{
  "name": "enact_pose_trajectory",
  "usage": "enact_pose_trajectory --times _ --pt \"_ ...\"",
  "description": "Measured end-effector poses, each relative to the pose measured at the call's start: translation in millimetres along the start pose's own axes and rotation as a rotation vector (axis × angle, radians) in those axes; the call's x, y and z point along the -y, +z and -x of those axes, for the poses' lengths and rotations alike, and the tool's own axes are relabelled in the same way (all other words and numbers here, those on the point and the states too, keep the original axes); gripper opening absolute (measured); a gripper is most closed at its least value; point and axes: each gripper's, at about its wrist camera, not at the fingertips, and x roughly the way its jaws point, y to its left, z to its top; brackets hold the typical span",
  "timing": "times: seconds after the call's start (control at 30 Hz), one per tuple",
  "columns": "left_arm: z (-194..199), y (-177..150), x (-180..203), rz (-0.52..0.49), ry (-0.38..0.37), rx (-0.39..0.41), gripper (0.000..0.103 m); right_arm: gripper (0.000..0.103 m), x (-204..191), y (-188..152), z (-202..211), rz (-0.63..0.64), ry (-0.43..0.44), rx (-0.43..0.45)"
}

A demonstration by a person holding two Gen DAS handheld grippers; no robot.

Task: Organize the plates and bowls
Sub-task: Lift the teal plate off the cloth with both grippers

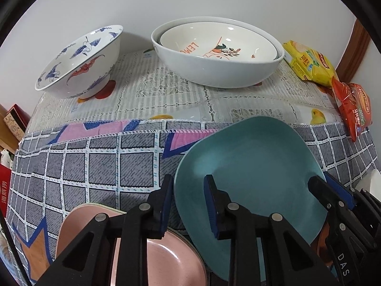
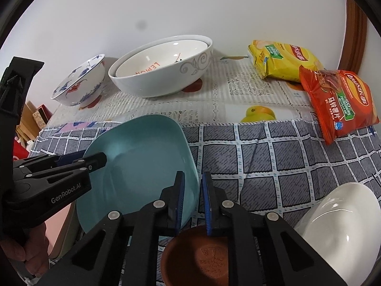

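Teal plate was pinched at both edges, raised at a tilt over the checked cloth.
Left gripper had its jaws clamped on the plate's left rim; right gripper had its jaws clenched on the right rim, above a brown bowl, with a pink plate and a white bowl alongside.

Teal plate: tilted, near cloth edge | pink plate: flat, lower left | patterned bowl: tipped, far left | two nested white bowls: back centre | white bowl; brown dish.
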Motion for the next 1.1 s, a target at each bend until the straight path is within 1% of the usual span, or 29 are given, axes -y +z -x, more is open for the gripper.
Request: enact_pose_trajectory --times 0.27,0.3,0.33,0.37,0.4,0.47,0.6,0.7,0.77,0.9,1.03,1.1 --pt "-3 0 1 -0.005 -0.001 -0.011 0.025 0.014 0 2 -4 0.013 -0.013 -0.004" --pt "-3 -1 1 -0.006 0.000 -0.001 0.023 0.014 0 2 -5 0.014 -0.014 -0.005" --pt "-2 -1 2 -0.011 0.020 0.007 0.014 0.012 0 1 -4 0.014 -0.011 -0.004" --pt "-1 -1 2 -0.015 0.032 0.014 0.012 0.011 0 1 -4 0.012 -0.023 0.003" --pt "0 0 1 -0.007 0.020 0.025 0.011 0.007 0 0 -3 0.013 -0.037 0.013" --pt "4 2 -3 0.014 -0.006 0.042 0.010 0.005 1 0 -2 0.015 -0.050 0.030" --pt "9 3 -1 -0.003 -0.003 0.054 0.010 0.005 5 1 1 -0.014 -0.020 0.040" --pt "5 2 1 -0.009 0.001 0.035 0.010 0.005 5 2 1 -0.015 -0.028 0.036" --pt "1 1 0 0.005 -0.006 0.013 0.011 0.005 4 2 0 -0.004 -0.037 0.029" --pt "-3 1 0 0.005 -0.009 -0.004 0.011 0.012 -1 1 -2 0.016 -0.043 0.024" --pt "-5 1 4 -0.017 -0.009 -0.013 0.020 0.012 -2 0 -5 0.030 -0.053 0.015" --pt "-6 0 5 -0.018 -0.009 -0.019 0.021 0.012 -3 0 -6 0.036 -0.060 0.010"
